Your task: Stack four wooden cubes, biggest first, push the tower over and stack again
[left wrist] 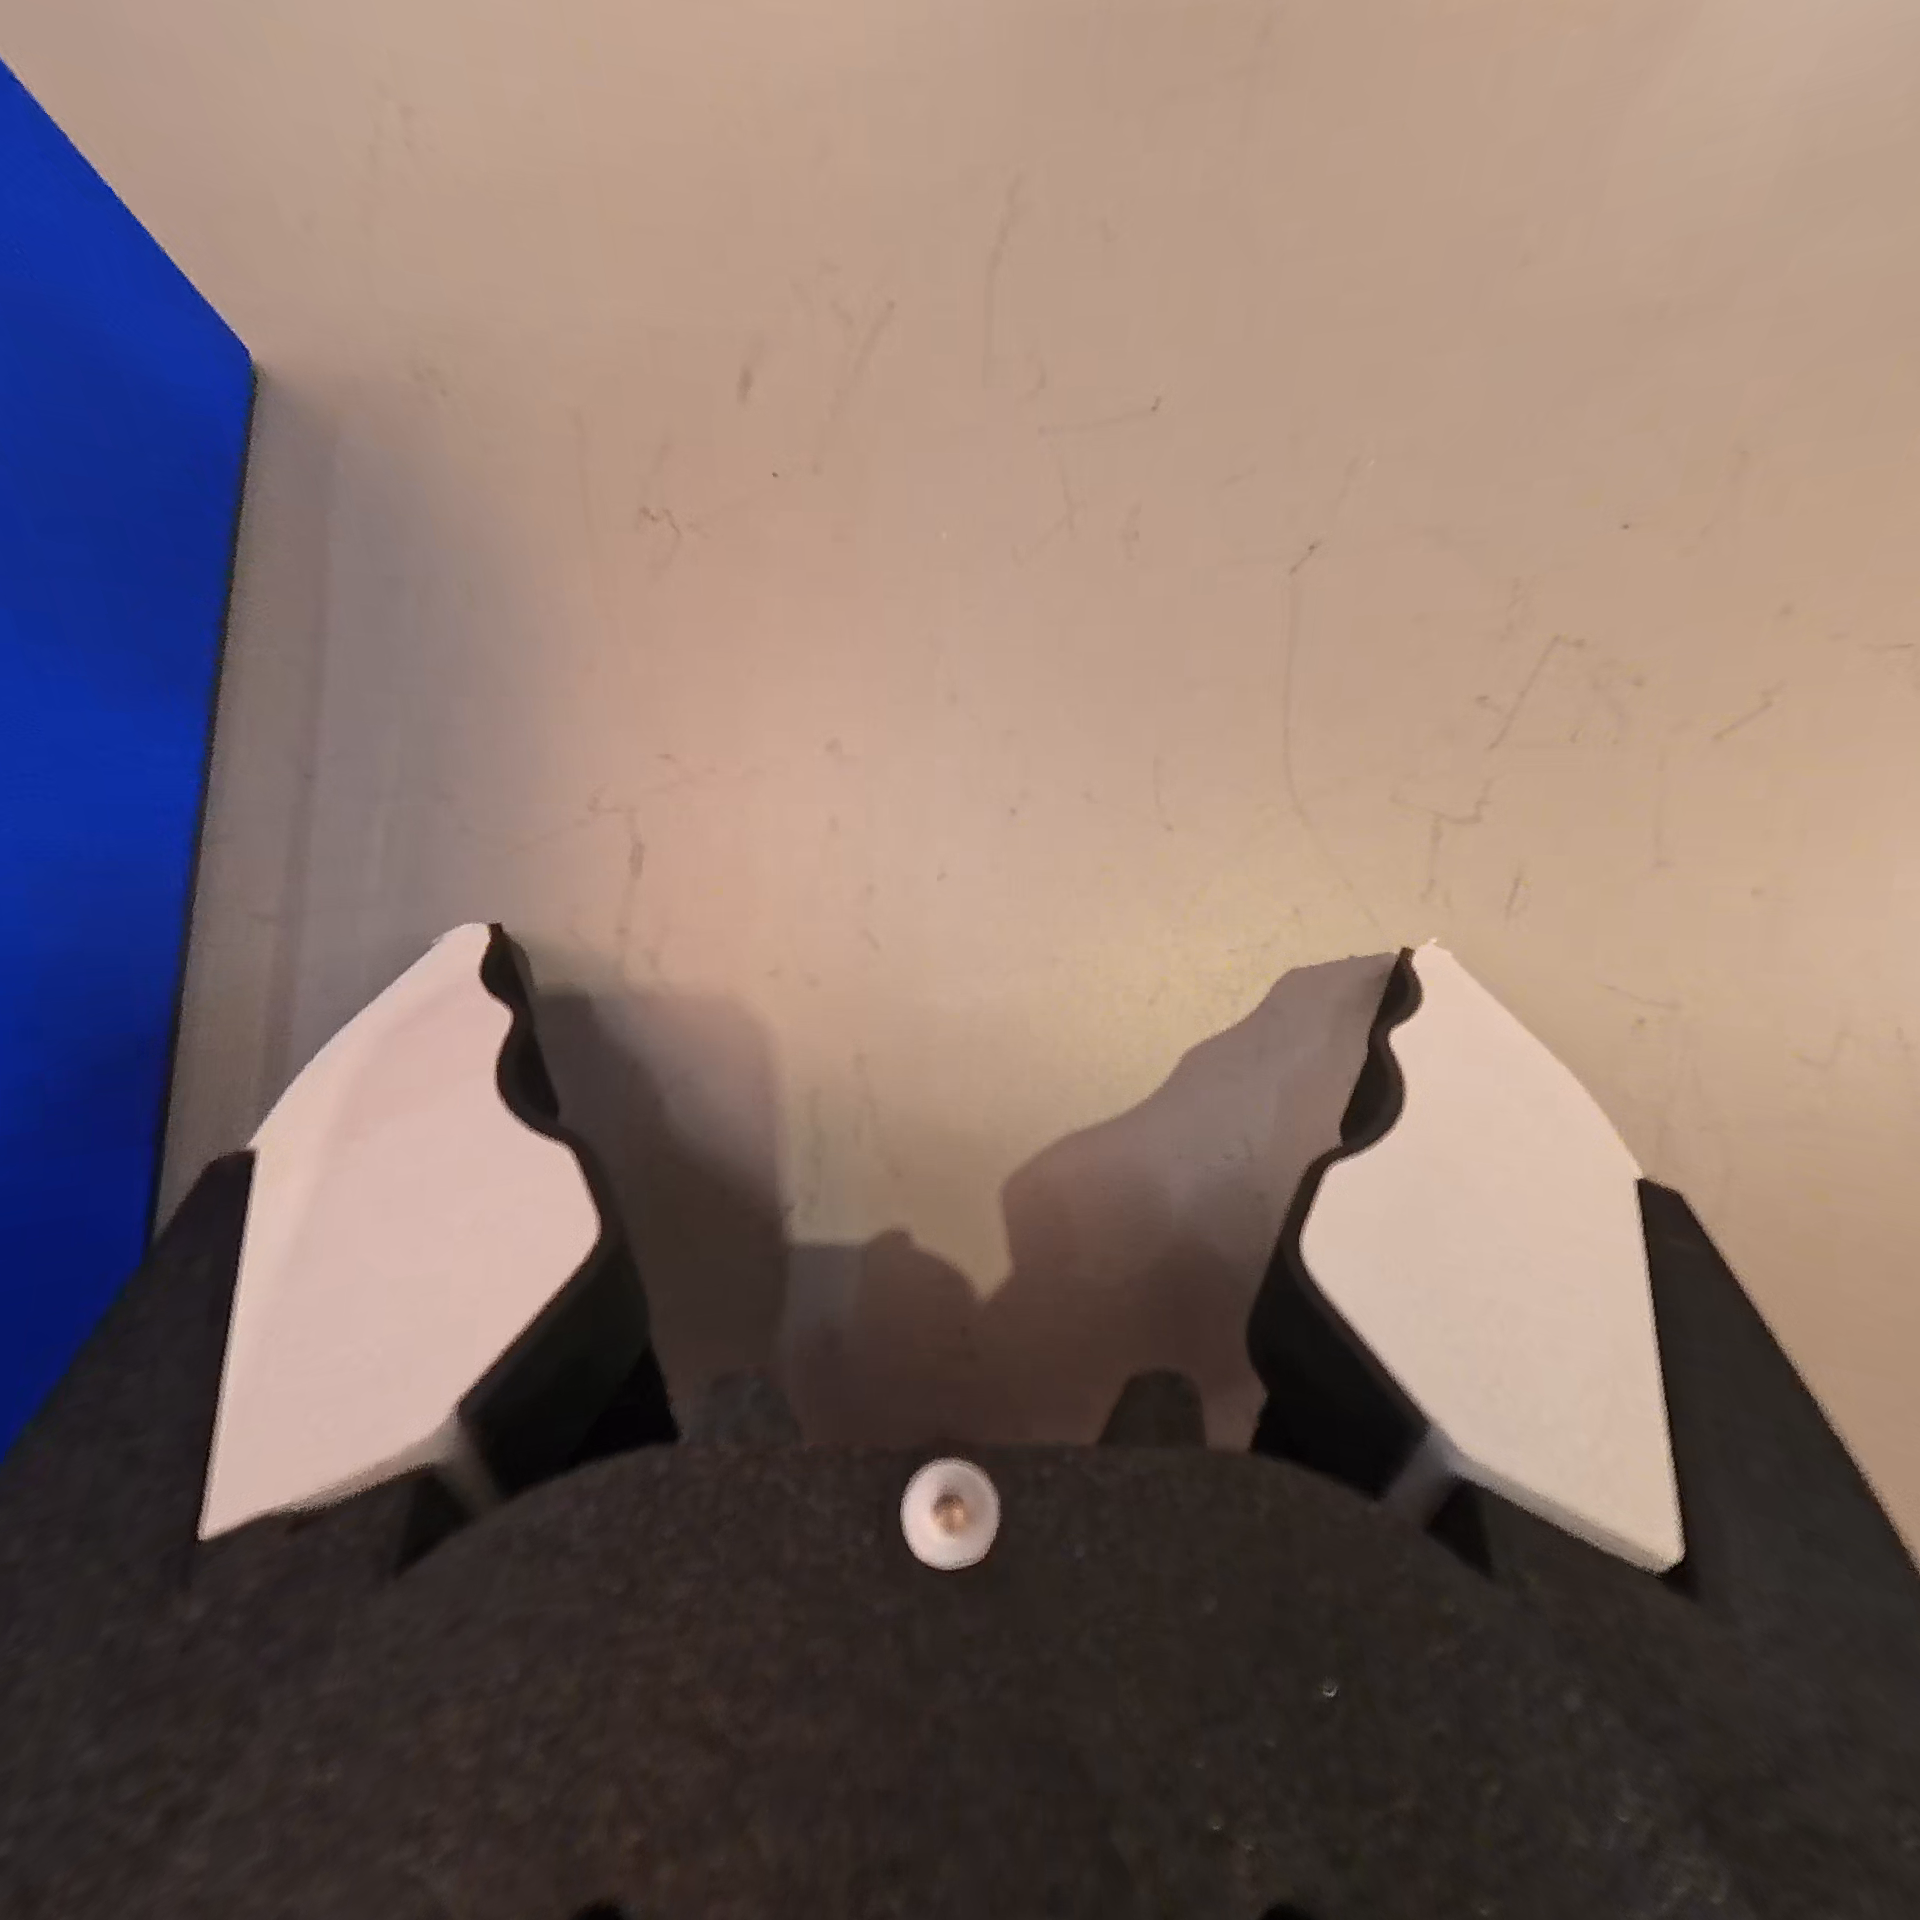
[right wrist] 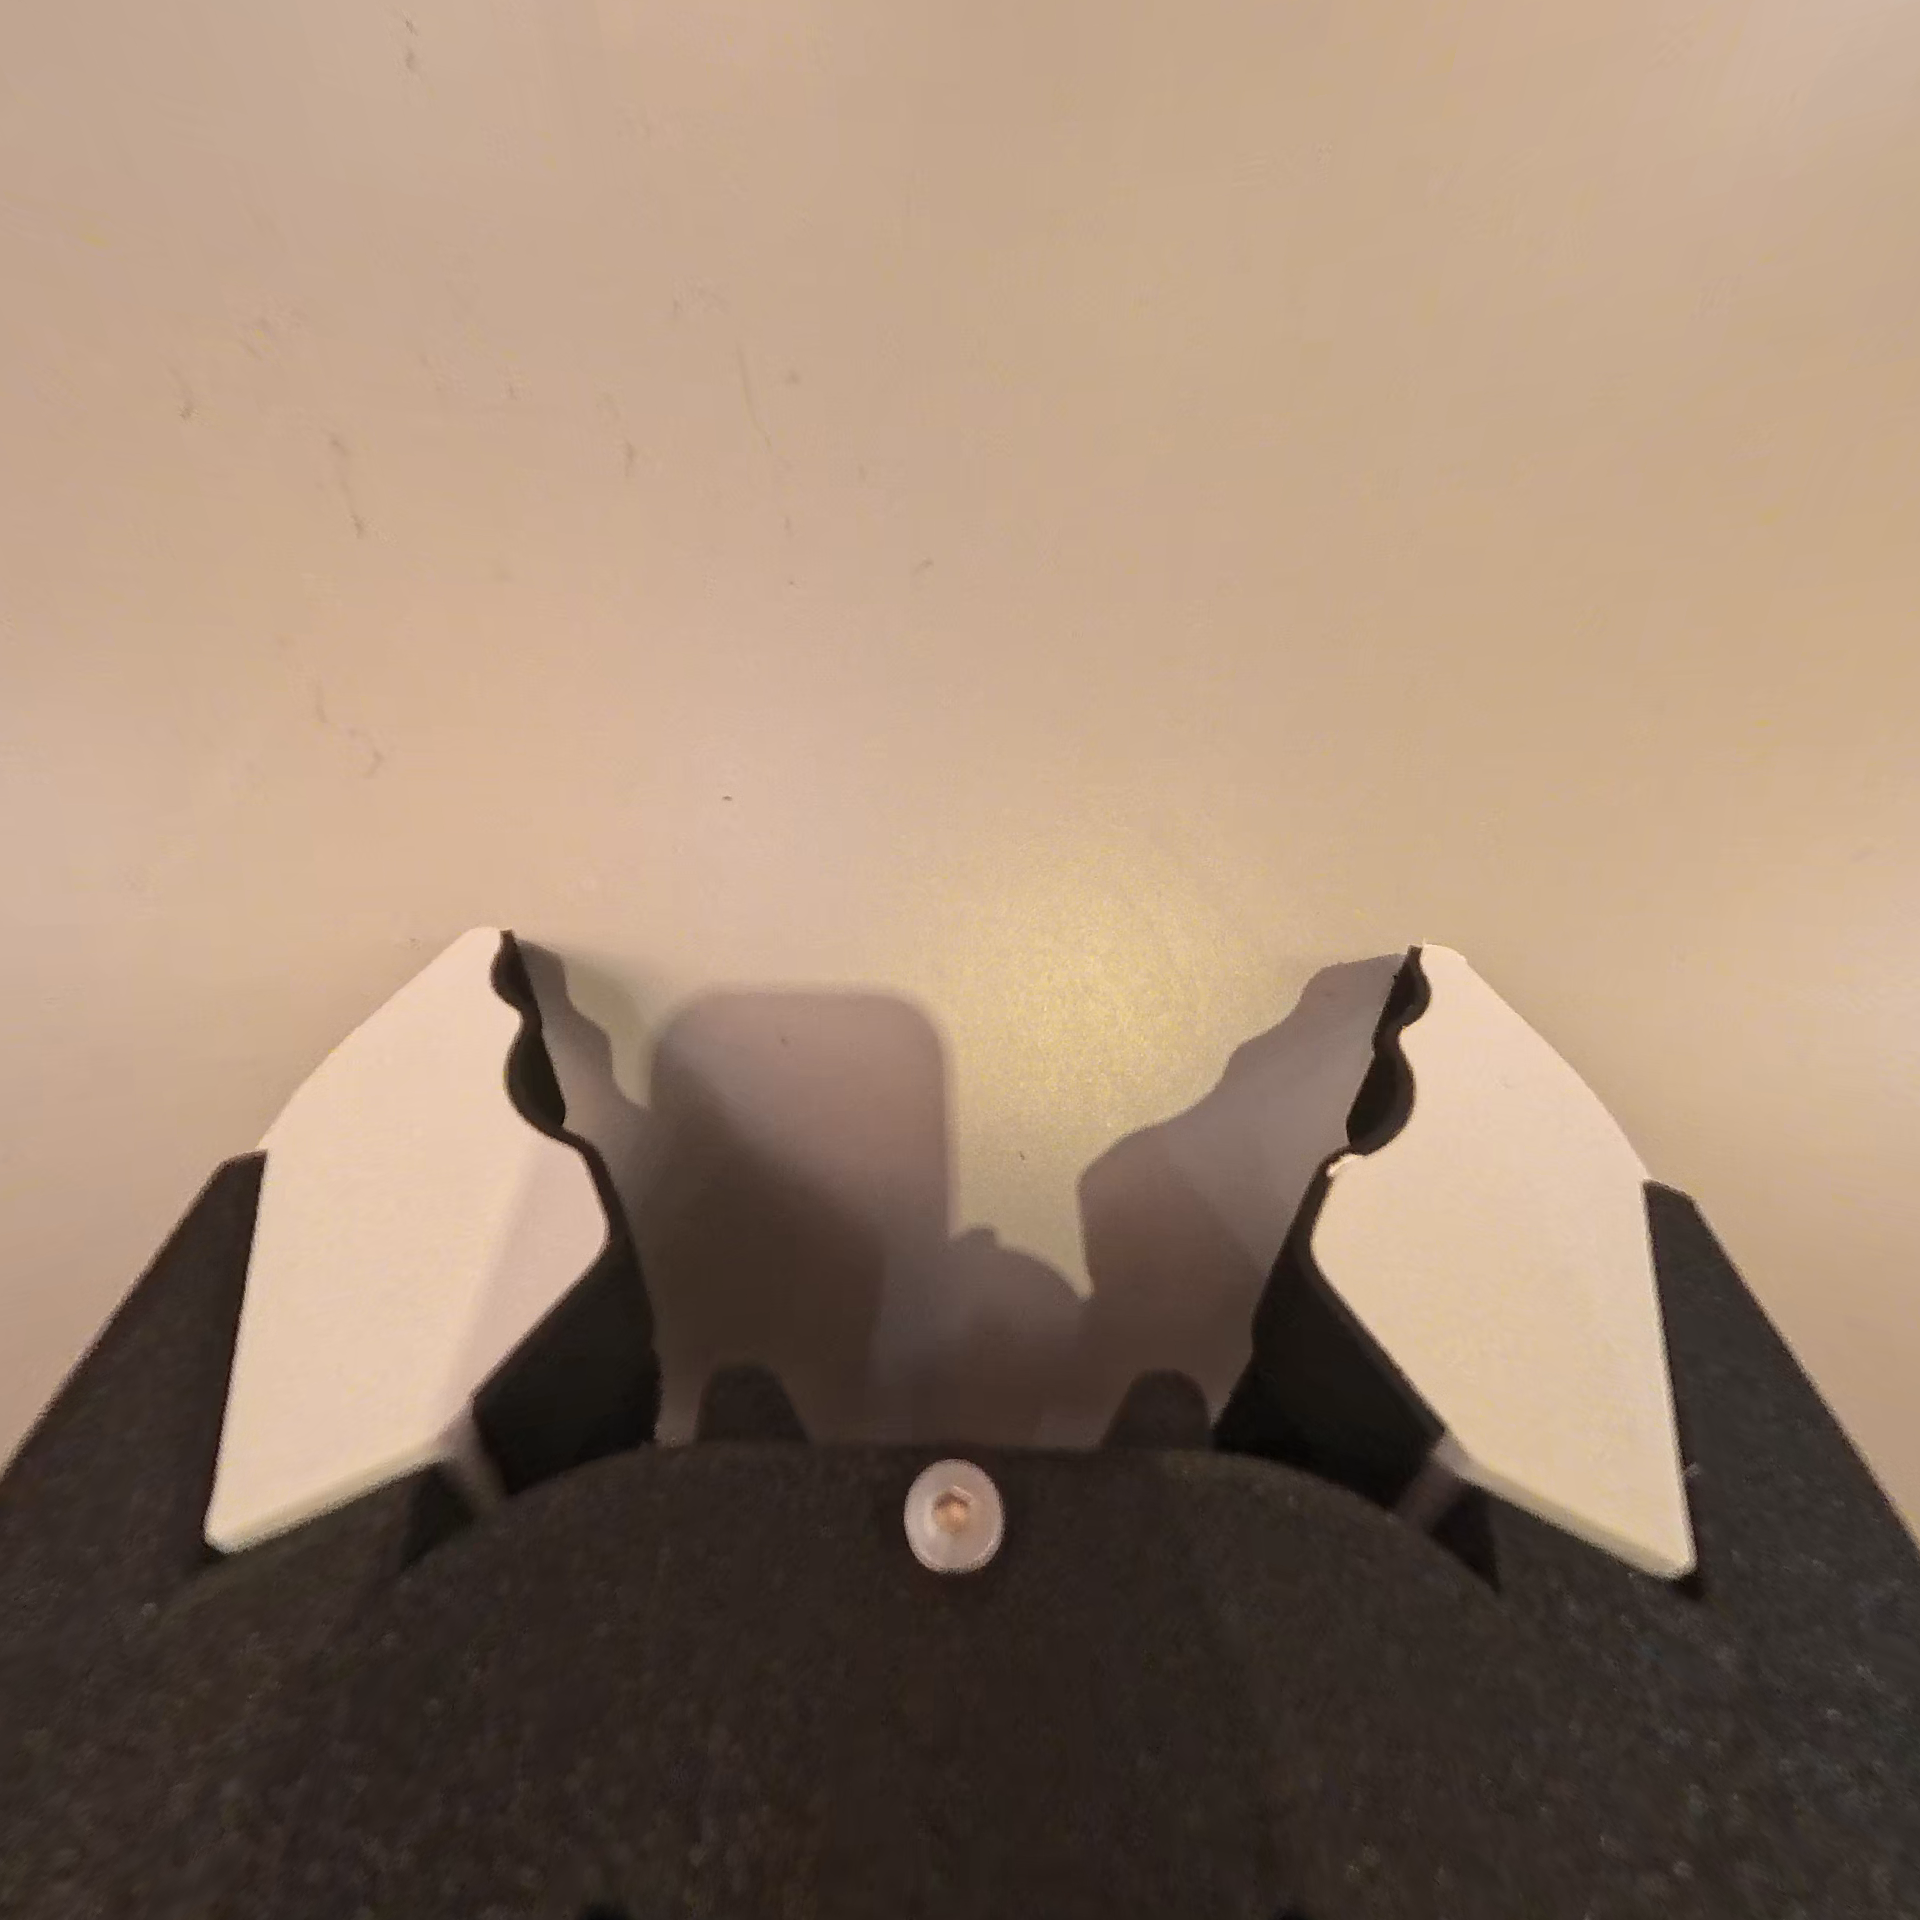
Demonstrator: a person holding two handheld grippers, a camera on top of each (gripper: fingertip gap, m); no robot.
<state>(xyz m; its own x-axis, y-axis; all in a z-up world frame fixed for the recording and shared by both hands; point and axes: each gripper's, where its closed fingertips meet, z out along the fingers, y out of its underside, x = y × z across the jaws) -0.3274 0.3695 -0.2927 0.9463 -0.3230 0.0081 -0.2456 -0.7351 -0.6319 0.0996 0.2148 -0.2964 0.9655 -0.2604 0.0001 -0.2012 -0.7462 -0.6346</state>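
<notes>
hovering with no cubes in sight
left gripper and right gripper, both spread empty over the table (scuffed), risk groping blind

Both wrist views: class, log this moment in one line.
left tool: open, empty | right tool: open, empty | cubes: unseen | table: bare

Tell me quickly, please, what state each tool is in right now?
Left tool: open, holding nothing, over the bare table.
Right tool: open, holding nothing.

No writing, label, brand, number or sign can be read in either view.
</notes>
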